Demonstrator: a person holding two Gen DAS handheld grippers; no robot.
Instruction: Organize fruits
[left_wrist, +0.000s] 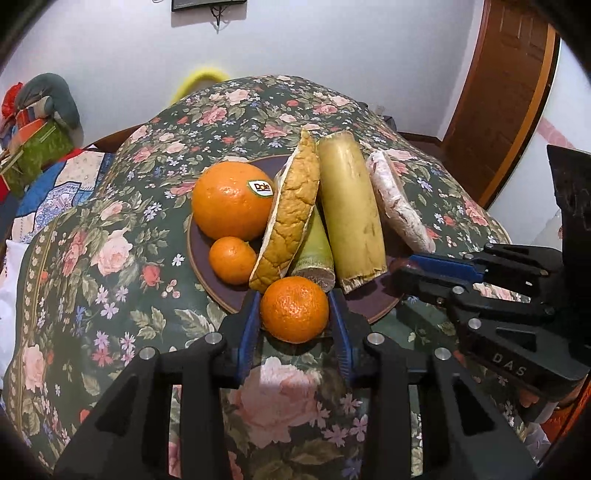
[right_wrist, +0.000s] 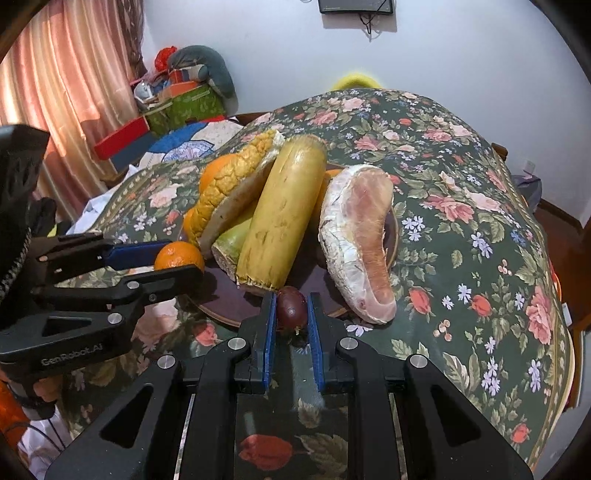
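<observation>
A dark round plate (left_wrist: 207, 273) on the floral table holds a big Dole orange (left_wrist: 232, 201), a small mandarin (left_wrist: 232, 260), a pomelo peel wedge (left_wrist: 291, 214), two sugarcane pieces (left_wrist: 349, 210) and a pomelo slice (left_wrist: 400, 201). My left gripper (left_wrist: 293, 314) is shut on a mandarin (left_wrist: 294, 309) at the plate's near rim; it also shows in the right wrist view (right_wrist: 179, 256). My right gripper (right_wrist: 291, 314) is shut on a small dark purple fruit (right_wrist: 291, 308) at the plate's near edge (right_wrist: 221, 314). The right gripper also shows in the left wrist view (left_wrist: 436, 271).
The floral tablecloth (left_wrist: 110, 258) covers the round table. Boxes and cushions (right_wrist: 184, 96) are piled beyond the table's left. A curtain (right_wrist: 62, 85) hangs at left, a wooden door (left_wrist: 509, 85) stands at right.
</observation>
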